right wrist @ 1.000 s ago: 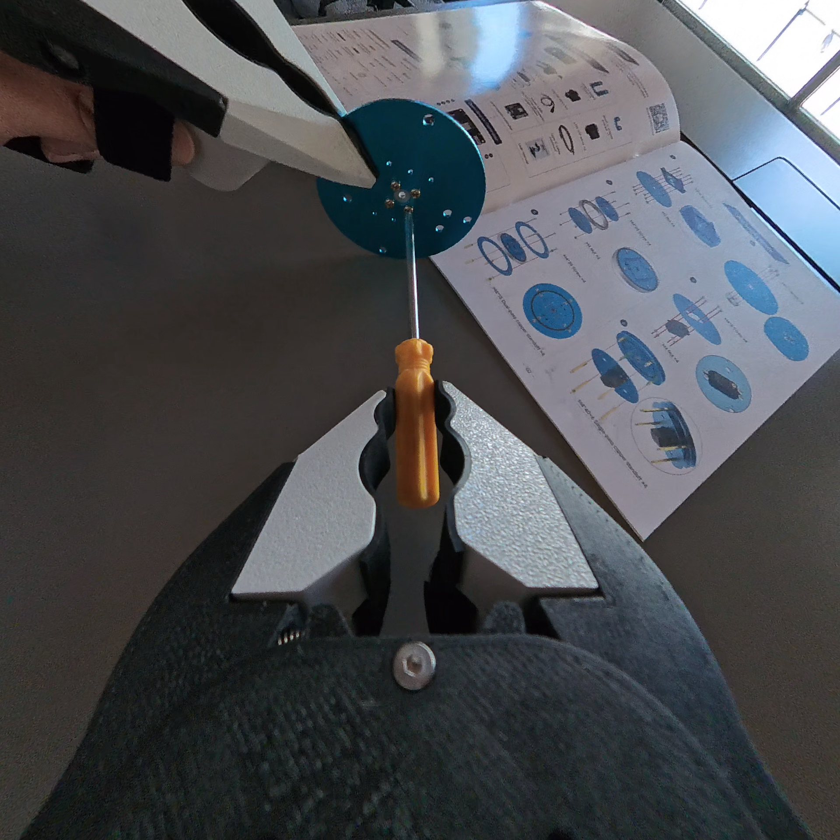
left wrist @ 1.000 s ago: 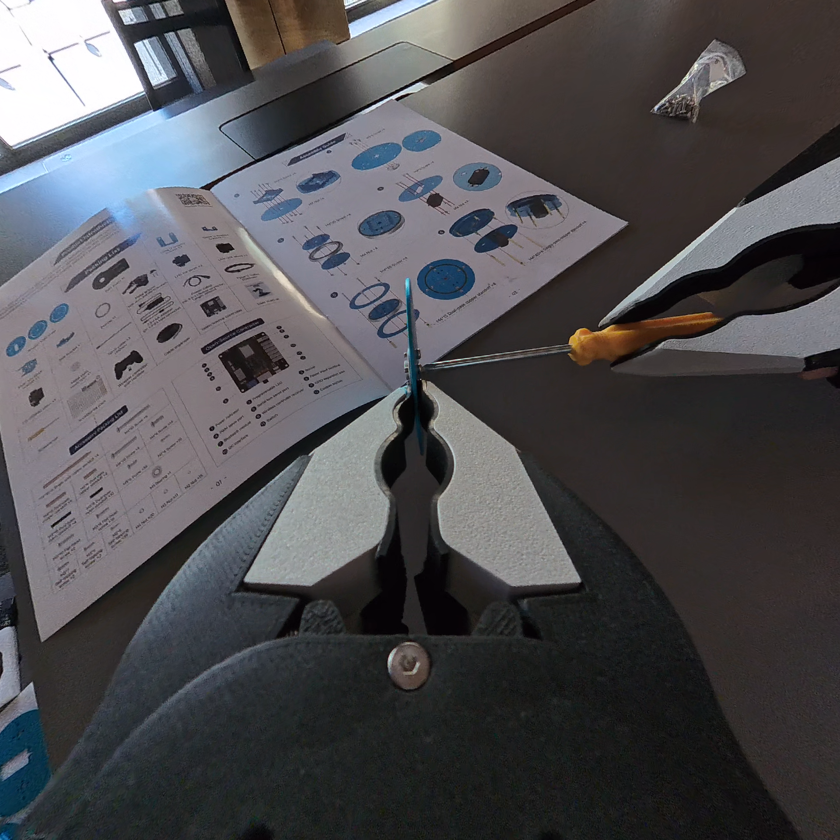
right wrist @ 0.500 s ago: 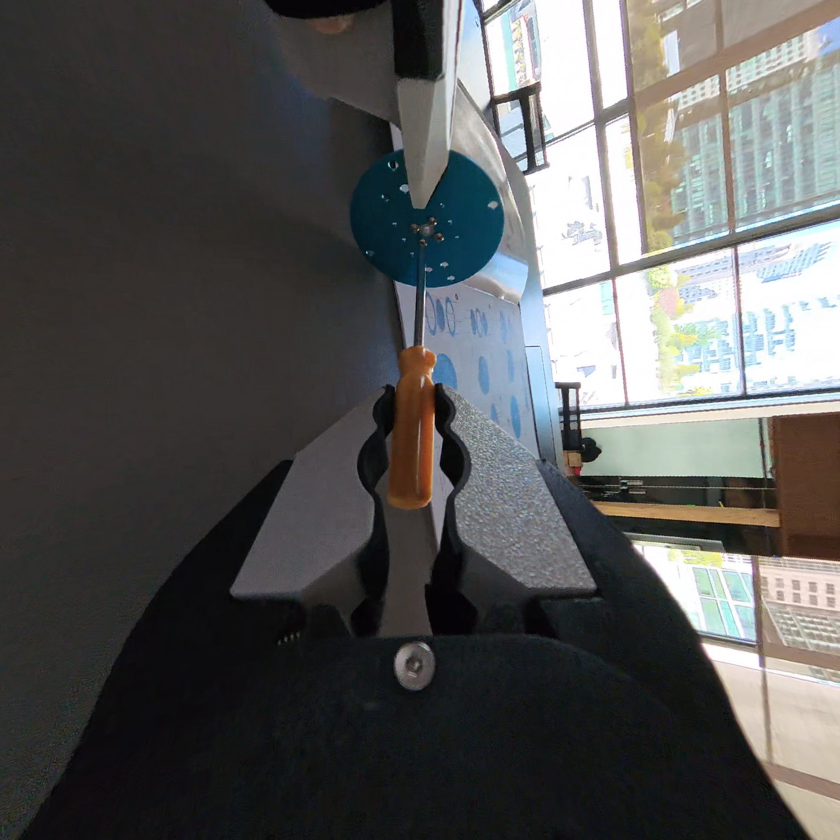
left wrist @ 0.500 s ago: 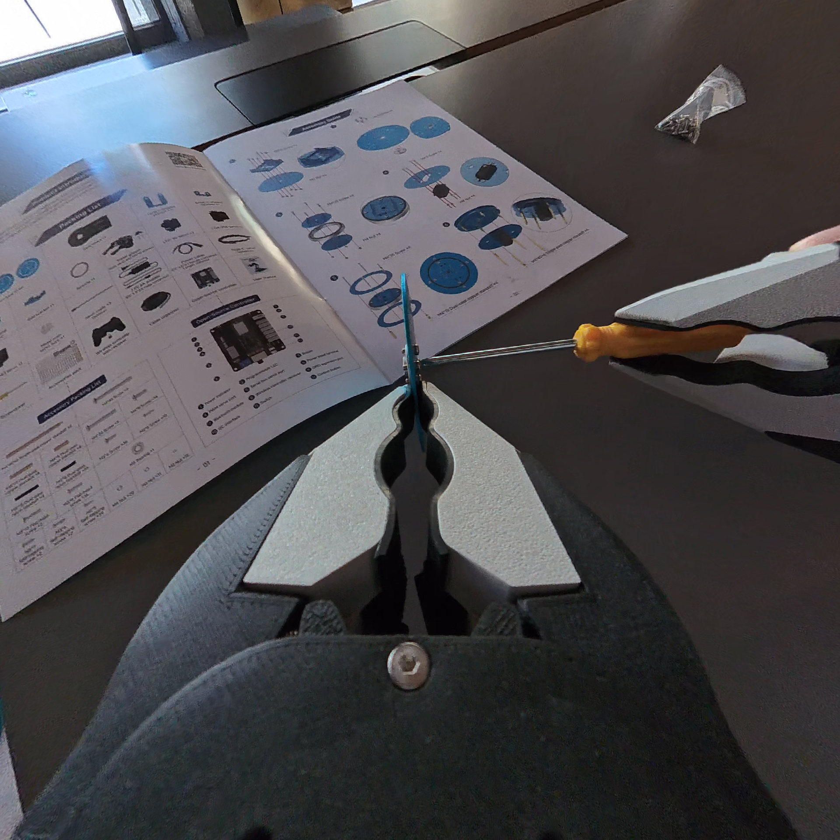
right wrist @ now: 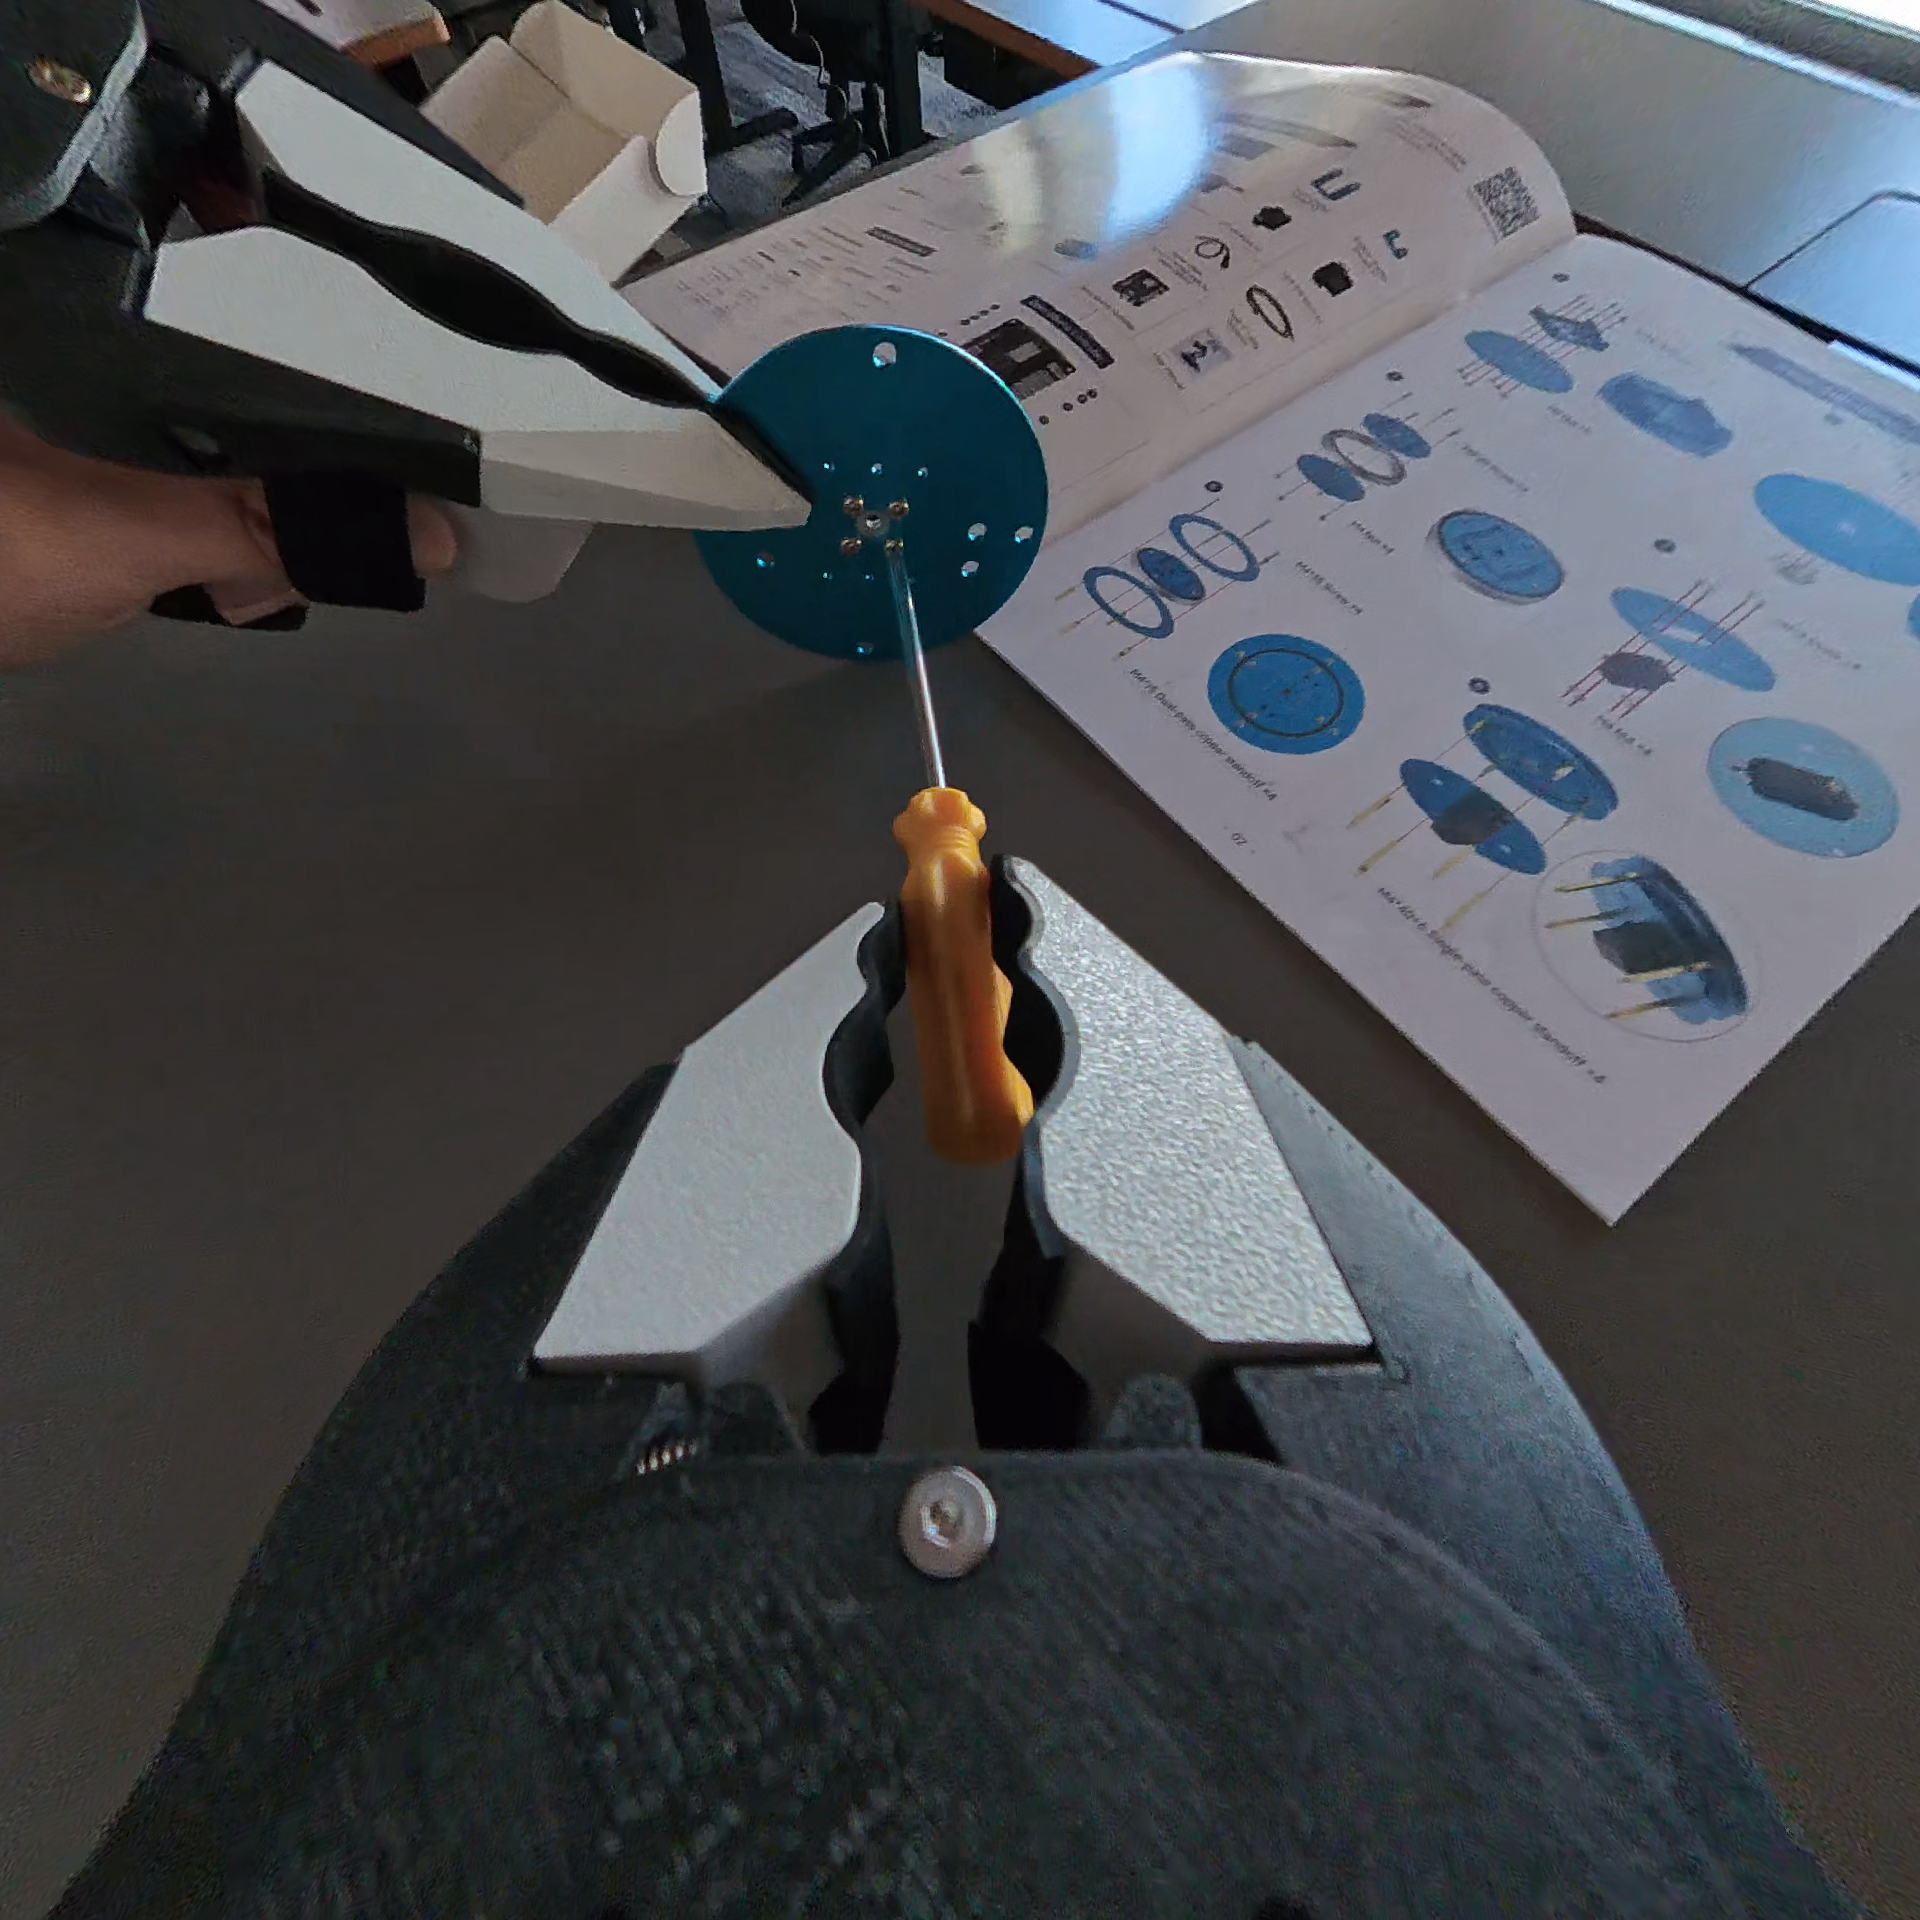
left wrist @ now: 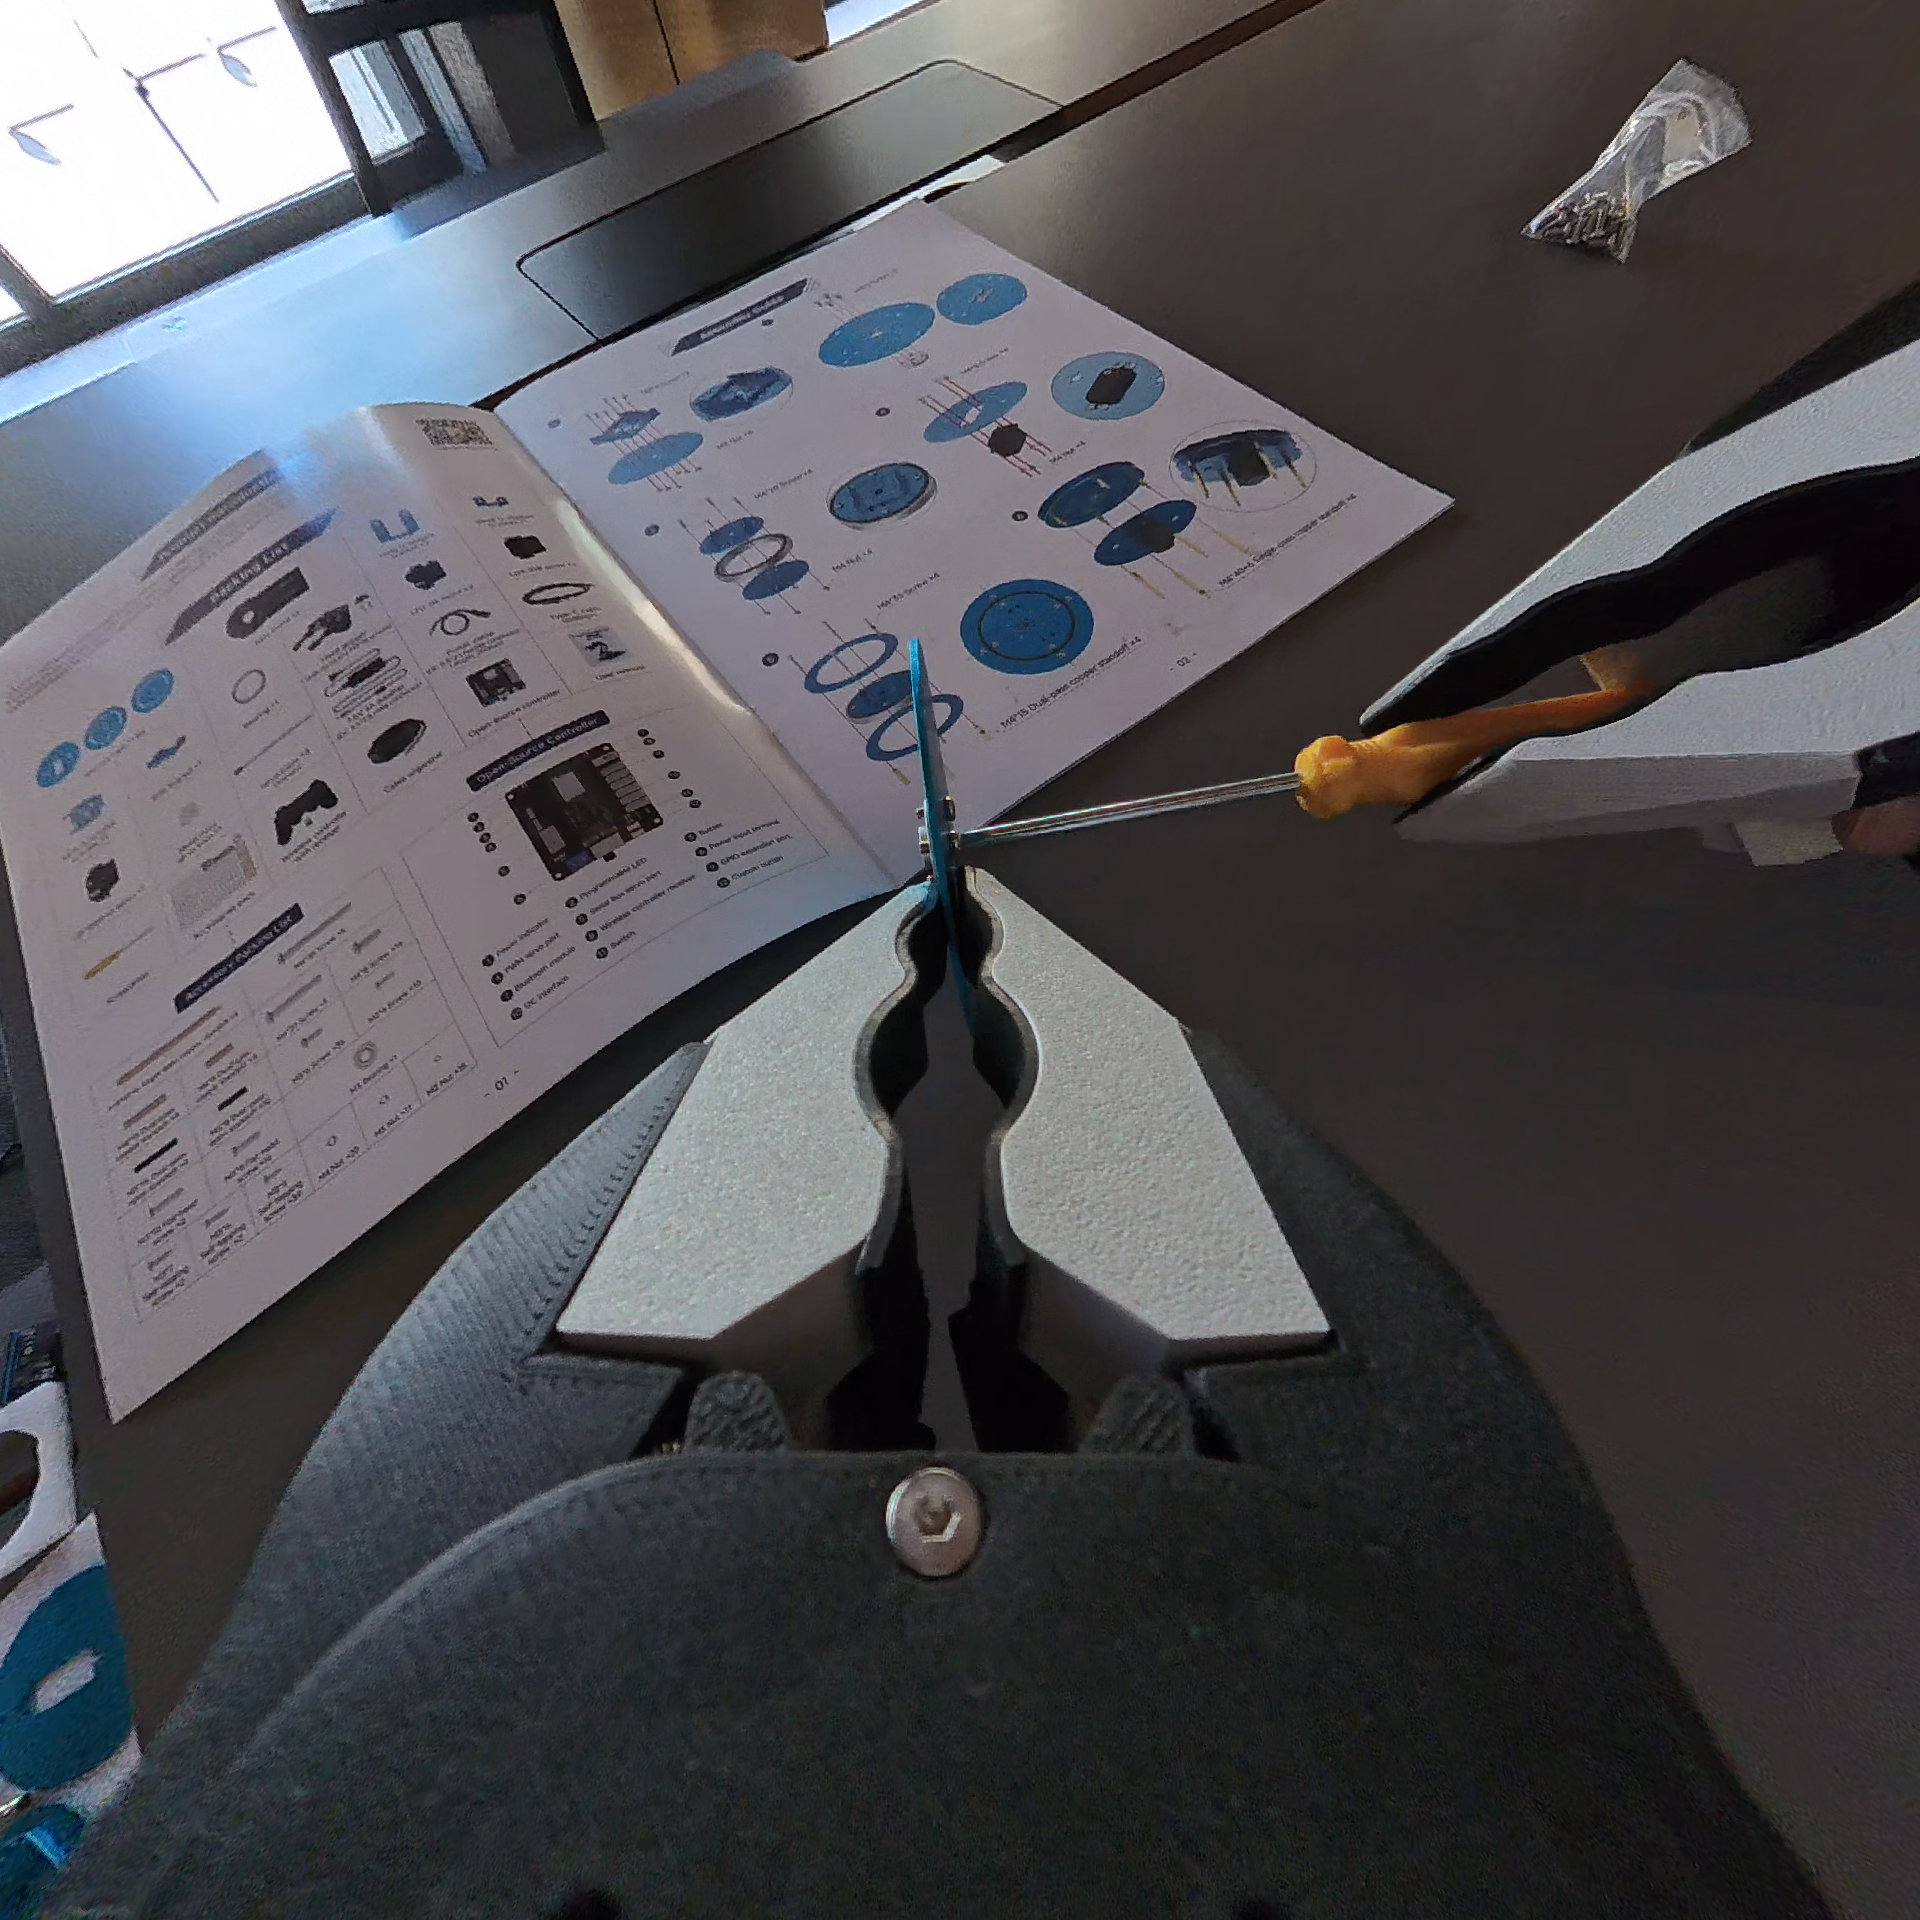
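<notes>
My left gripper (left wrist: 940,904) is shut on the rim of a blue metal disc (left wrist: 928,748) and holds it on edge above the dark table. In the right wrist view the disc (right wrist: 914,436) faces me, with several small holes and screws around its centre, and the left gripper (right wrist: 774,473) comes in from the upper left. My right gripper (right wrist: 945,883) is shut on the orange handle of a screwdriver (right wrist: 961,987), which sits slanted between the fingers. The steel shaft's tip rests at the disc's centre. The left wrist view shows the screwdriver (left wrist: 1455,743) and the right gripper (left wrist: 1392,769) coming from the right.
An open instruction booklet (left wrist: 520,727) lies on the dark table (left wrist: 1558,1143) behind the disc; it also shows in the right wrist view (right wrist: 1455,520). A small plastic bag of screws (left wrist: 1631,166) lies far right. An open white box (right wrist: 582,145) stands at the table's edge. Blue parts (left wrist: 42,1683) lie lower left. The left gripper's tips are roughly 9 cm from the right gripper's.
The right gripper rolled about a quarter turn around the screwdriver's axis half a second ago and has rolled back. The tip stayed at the disc's centre. The left gripper still holds the disc.
</notes>
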